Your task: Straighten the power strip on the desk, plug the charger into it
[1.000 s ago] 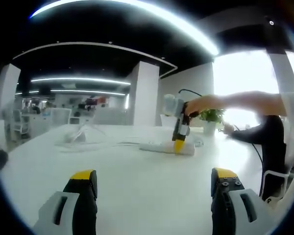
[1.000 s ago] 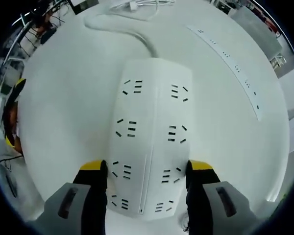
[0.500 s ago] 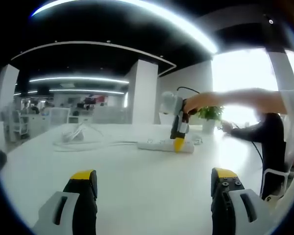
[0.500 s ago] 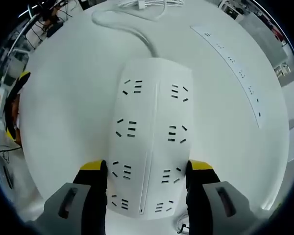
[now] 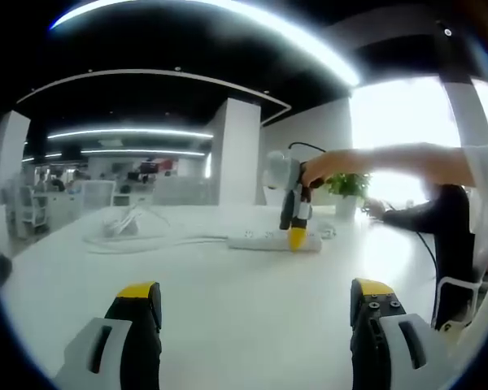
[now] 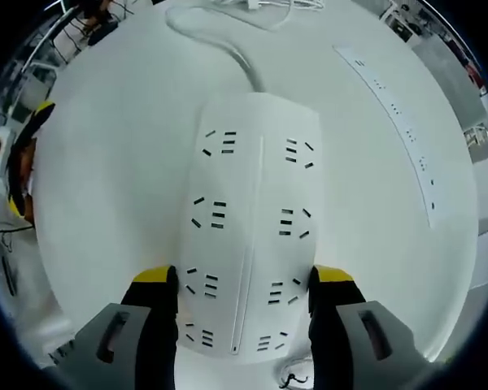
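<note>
right hand-held gripper (image 6: 244, 280) clamped across the strip (image 6: 248, 227) on the table (image 6: 106, 179), cord running away ahead; strip has swung a bit since a second ago, so straightening's underway; left hand-held gripper (image 5: 248, 296) open, empty, well back

Right claw (image 6: 244, 280) clamped tight, left claw (image 5: 256, 296) agape.

The power strip (image 6: 248, 236) ran out of sight between the right gripper (image 6: 244, 280) bodies at the near end, its cord (image 6: 220, 41) was cut off above, and distant desks (image 5: 65, 199) were blurred.
</note>
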